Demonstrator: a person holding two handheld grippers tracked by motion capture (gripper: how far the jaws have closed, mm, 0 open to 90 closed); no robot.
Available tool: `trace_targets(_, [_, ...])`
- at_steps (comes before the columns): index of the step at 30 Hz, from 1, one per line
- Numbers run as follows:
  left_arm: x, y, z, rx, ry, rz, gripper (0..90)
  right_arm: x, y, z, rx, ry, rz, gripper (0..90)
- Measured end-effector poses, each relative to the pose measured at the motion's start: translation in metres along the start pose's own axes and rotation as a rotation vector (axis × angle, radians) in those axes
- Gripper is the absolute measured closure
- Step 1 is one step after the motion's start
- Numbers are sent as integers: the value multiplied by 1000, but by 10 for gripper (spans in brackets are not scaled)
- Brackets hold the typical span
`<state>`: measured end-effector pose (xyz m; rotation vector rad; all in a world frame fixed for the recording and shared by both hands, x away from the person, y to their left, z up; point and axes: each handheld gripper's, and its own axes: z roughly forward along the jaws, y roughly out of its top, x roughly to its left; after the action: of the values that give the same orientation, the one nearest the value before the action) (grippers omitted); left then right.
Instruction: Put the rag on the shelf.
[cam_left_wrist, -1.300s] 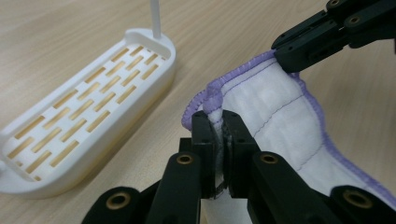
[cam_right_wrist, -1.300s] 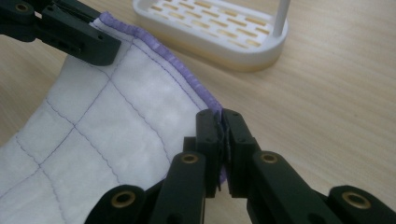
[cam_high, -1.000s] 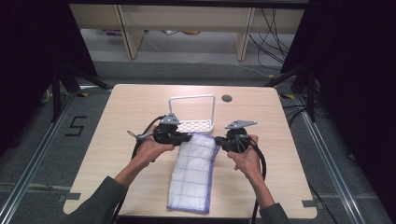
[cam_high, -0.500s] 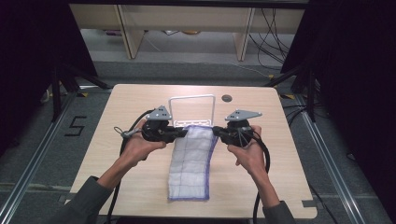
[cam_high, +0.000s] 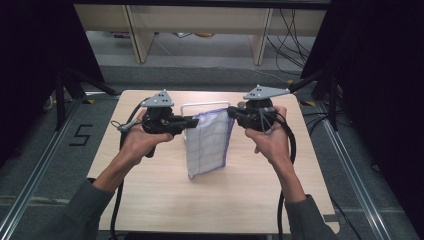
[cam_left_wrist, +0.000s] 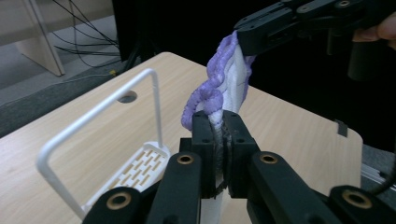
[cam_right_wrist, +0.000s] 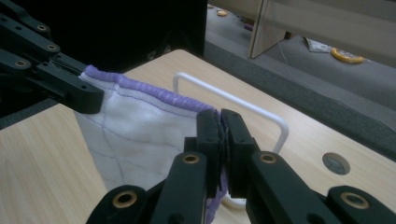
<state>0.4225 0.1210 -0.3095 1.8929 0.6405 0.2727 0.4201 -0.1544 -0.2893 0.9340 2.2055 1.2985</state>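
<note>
While both grippers hold it up over the counter's (cam_high: 150, 200) middle, the cloth (cam_high: 207, 142) hangs limp: light, soft, sure to sag or bunch between holds. Left gripper (cam_high: 187, 121) and right gripper (cam_high: 231, 112) each have fingers clamped on a top corner; those hemmed corners look the best purchase. White quilted weave, purple edging. White wire rack (cam_left_wrist: 93, 140) stands behind, toward the far edge.
</note>
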Motion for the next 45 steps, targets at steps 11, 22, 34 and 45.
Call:
trace_targets(11, [19,19,3,-11,44,-26,847,-13,29,13,-21,-3,34,874])
trace_targets(22, [35,38,2,-42,45,-50,847,-23,47,21,-50,-3,49,874])
trace_targets(34, [49,63,1,-79,69,-81,847,-34,70,20,-79,-26,53,874])
trace_targets(45, [63,74,10,-85,84,-115,846,-45,86,30,-78,-36,66,873])
